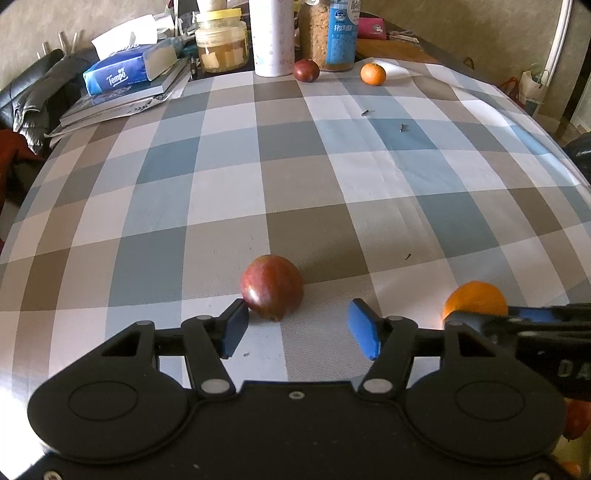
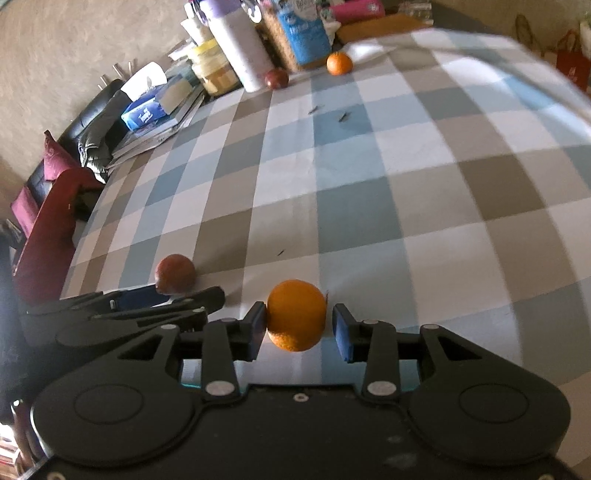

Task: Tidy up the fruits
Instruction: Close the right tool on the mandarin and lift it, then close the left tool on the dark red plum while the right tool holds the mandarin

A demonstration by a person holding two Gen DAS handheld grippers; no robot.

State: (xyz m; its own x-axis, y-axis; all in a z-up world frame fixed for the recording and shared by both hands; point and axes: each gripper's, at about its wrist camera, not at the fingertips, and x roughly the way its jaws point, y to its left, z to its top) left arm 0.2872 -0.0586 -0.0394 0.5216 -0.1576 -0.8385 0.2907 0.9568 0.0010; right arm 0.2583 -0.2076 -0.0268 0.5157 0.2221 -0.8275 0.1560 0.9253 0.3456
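- The tabletop (image 1: pixel 295 192) carries a checked cloth of blue, grey, tan and white squares, and four fruits lie on it.
- The left gripper (image 1: pixel 295 328) hangs over the near edge with its blue-padded jaws spread apart and nothing clamped between them.
- A round, dark red apple (image 1: pixel 272 291) rests on the cloth at the near edge; it sits just beside the left-hand pad of the left gripper, and whether the two touch cannot be told. The other pad stands well clear of it.
- The right gripper (image 2: pixel 299 328) is close by on the right, also at the near edge, its jaws released.
- A round orange mandarin (image 2: pixel 296 315) lies between the right gripper's pads: the left-hand pad is at its skin, while a clear gap shows between the fruit and the right-hand pad.
- At the far edge lie a second dark red apple (image 1: pixel 306 70) and a smaller orange mandarin (image 1: pixel 373 74), near each other but apart.
- Behind them stand a white cylindrical flask (image 1: pixel 272 37), a glass jar with a yellow lid (image 1: pixel 221 42) and a tall container with a blue label (image 1: pixel 341 33).
- At the far left corner a blue tissue pack (image 1: pixel 125 72) lies on a stack of books (image 1: pixel 122 99).
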